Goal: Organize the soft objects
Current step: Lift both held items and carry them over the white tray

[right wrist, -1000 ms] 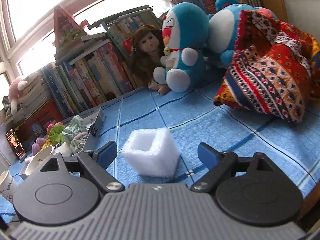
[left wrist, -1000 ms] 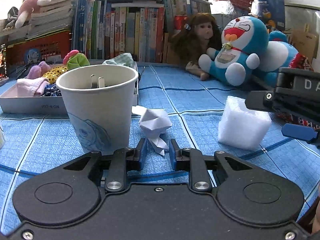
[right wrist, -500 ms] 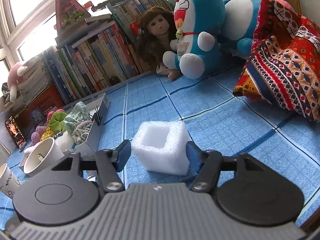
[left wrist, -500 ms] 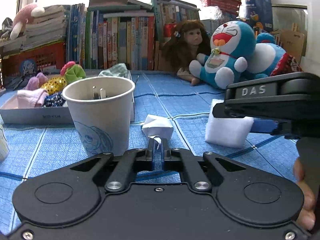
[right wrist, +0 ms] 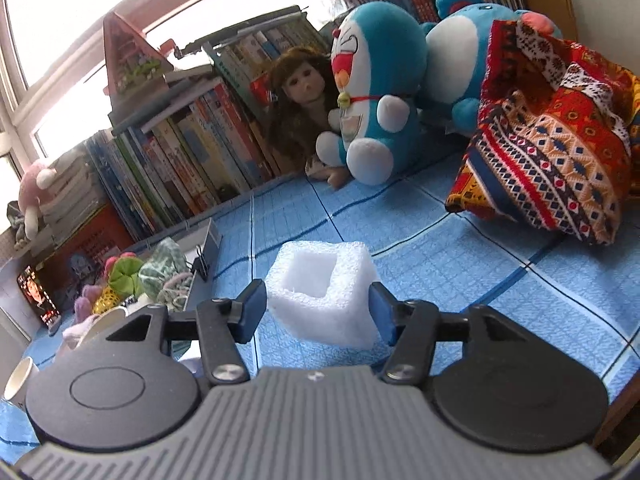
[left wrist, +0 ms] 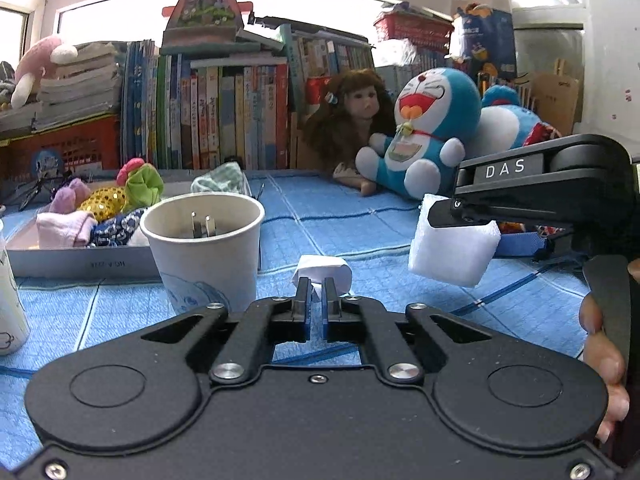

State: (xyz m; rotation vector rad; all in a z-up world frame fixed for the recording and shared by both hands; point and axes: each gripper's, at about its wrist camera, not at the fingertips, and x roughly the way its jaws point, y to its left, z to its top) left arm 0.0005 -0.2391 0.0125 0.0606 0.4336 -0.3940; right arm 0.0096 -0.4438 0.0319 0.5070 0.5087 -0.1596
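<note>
My left gripper (left wrist: 316,292) is shut on a crumpled white paper wad (left wrist: 325,269), which hangs just above the blue cloth beside a paper cup (left wrist: 204,252). A hollow white foam cube (right wrist: 324,292) sits between the blue pads of my right gripper (right wrist: 318,308). Those jaws are still closing and both pads press its sides. In the left wrist view the foam cube (left wrist: 452,256) hangs tilted, clear of the cloth, under the right gripper's black arm (left wrist: 520,208). A grey tray (left wrist: 80,266) of soft toys and cloths lies at the left.
A doll (left wrist: 352,120) and a blue cat plush (left wrist: 432,132) lean against a row of books (left wrist: 208,120) at the back. A patterned red blanket (right wrist: 560,152) is heaped on the right. The cup holds a plug. A second cup (left wrist: 8,300) stands at the far left.
The left jaws shut on the paper wad and raised it off the cloth. The right jaws narrowed onto the foam cube, which now hangs lifted and tilted.
</note>
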